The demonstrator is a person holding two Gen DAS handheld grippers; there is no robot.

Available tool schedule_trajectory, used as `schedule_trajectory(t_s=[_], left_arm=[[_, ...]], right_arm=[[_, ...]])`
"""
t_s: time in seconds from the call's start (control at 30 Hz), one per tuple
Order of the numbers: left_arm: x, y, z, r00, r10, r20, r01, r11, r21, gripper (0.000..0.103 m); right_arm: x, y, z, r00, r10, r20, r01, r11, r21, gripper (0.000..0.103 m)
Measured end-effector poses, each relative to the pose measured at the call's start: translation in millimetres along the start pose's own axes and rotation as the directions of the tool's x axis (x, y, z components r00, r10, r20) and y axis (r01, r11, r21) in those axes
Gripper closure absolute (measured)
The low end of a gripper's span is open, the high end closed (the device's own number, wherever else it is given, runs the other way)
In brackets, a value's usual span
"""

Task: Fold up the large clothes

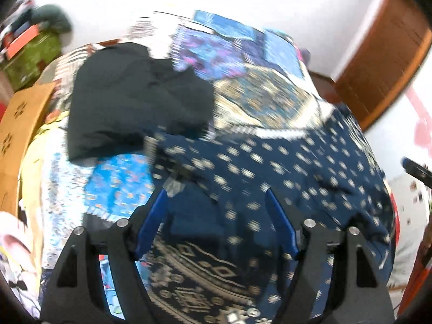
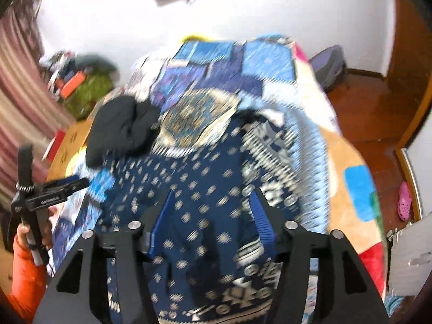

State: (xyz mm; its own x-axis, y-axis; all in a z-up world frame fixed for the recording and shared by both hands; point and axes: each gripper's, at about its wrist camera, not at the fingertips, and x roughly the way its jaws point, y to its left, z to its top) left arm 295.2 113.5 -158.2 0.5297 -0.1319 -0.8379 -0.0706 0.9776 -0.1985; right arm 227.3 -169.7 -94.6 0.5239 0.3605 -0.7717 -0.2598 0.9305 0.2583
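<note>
Both tools, left point(image 1: 216, 191) and right point(image 2: 213, 191), hover spread over the navy patterned garment point(image 1: 283, 162) rumpled along the bed's point(image 2: 348, 162) near edge, which, through heavy blur, seemingly risks sliding off if tugged unevenly.

Both grippers point(image 1: 216, 189) point(image 2: 213, 190) wide apart, unladen

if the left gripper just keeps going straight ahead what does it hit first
Most likely the navy patterned garment spread under the open left gripper; the black garment lies farther off to the left. Blur makes depth uncertain.
</note>
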Motion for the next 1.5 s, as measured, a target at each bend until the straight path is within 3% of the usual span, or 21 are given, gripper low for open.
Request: schedule_trajectory(t_s=[0.13,0.37,0.47,0.6,0.67,0.77,0.9,1.07,1.2,1.23,1.3,1.33,1.4,1.43,1.5], left_arm=[[3.4,40.3,9.1,1.000,0.027,0.011,-0.026,0.992,-0.120,0.029],[44.0,95.8,0.3,0.995,-0.078,-0.069,0.050,0.941,-0.335,0.029],[68.7,108.7,-12.0,0.982,-0.150,-0.113,0.091,0.906,-0.413,0.029],[100.4,115.8,-31.1,0.949,-0.275,-0.155,0.161,0.843,-0.513,0.029],[113.9,115.8,-39.4,0.932,-0.316,-0.178,0.176,0.824,-0.538,0.029],[125.2,117.4,-44.3,0.928,-0.331,-0.173,0.187,0.812,-0.553,0.026],[135.6,119.8,-41.9,0.898,-0.425,-0.113,0.284,0.756,-0.590,0.001],[149.6,113.9,-29.5,0.877,-0.472,-0.085,0.344,0.742,-0.575,0.001],[157.1,111.8,-21.7,0.857,-0.514,-0.045,0.393,0.707,-0.587,0.001],[157.6,110.8,-19.9,0.854,-0.520,-0.035,0.402,0.700,-0.590,0.002],[158.2,106.6,-17.2,0.850,-0.525,-0.032,0.413,0.704,-0.578,0.025],[157.2,104.0,-16.6,0.856,-0.515,-0.042,0.405,0.719,-0.565,0.028],[152.1,97.8,-17.1,0.870,-0.491,-0.042,0.393,0.743,-0.541,0.049],[149.7,93.9,-17.6,0.869,-0.493,-0.040,0.398,0.746,-0.533,0.056],[138.0,86.5,-16.5,0.881,-0.471,-0.036,0.390,0.768,-0.508,0.083]], right_arm=[[-5.5,-21.8,11.3,0.999,-0.036,0.036,0.033,0.998,0.058,0.047],[6.8,-58.6,9.3,0.998,-0.056,-0.002,0.055,0.984,0.172,0.047],[19.2,-74.3,3.7,0.999,-0.017,-0.046,0.028,0.971,0.239,0.047],[37.1,-91.9,-5.5,0.995,0.042,-0.092,-0.010,0.947,0.321,0.047],[45.2,-98.0,-8.8,0.993,0.063,-0.103,-0.022,0.934,0.356,0.047],[61.3,-106.6,-12.7,0.982,0.131,-0.135,-0.065,0.910,0.409,0.047],[79.1,-108.1,-12.6,0.971,0.171,-0.165,-0.087,0.903,0.422,0.046],[98.0,-104.7,-2.4,0.963,0.204,-0.174,-0.116,0.903,0.415,0.044],[109.4,-99.5,7.4,0.957,0.224,-0.186,-0.136,0.909,0.395,0.044],[110.8,-98.5,8.2,0.956,0.222,-0.189,-0.134,0.910,0.393,0.049],[112.9,-94.5,10.4,0.953,0.225,-0.203,-0.134,0.915,0.381,0.070],[113.4,-93.2,10.7,0.951,0.227,-0.212,-0.134,0.916,0.378,0.082],[110.3,-90.7,10.8,0.952,0.225,-0.209,-0.132,0.914,0.384,0.085],[107.3,-88.9,11.7,0.953,0.226,-0.203,-0.137,0.915,0.378,0.088],[95.4,-83.1,15.7,0.958,0.230,-0.173,-0.154,0.918,0.366,0.089]])
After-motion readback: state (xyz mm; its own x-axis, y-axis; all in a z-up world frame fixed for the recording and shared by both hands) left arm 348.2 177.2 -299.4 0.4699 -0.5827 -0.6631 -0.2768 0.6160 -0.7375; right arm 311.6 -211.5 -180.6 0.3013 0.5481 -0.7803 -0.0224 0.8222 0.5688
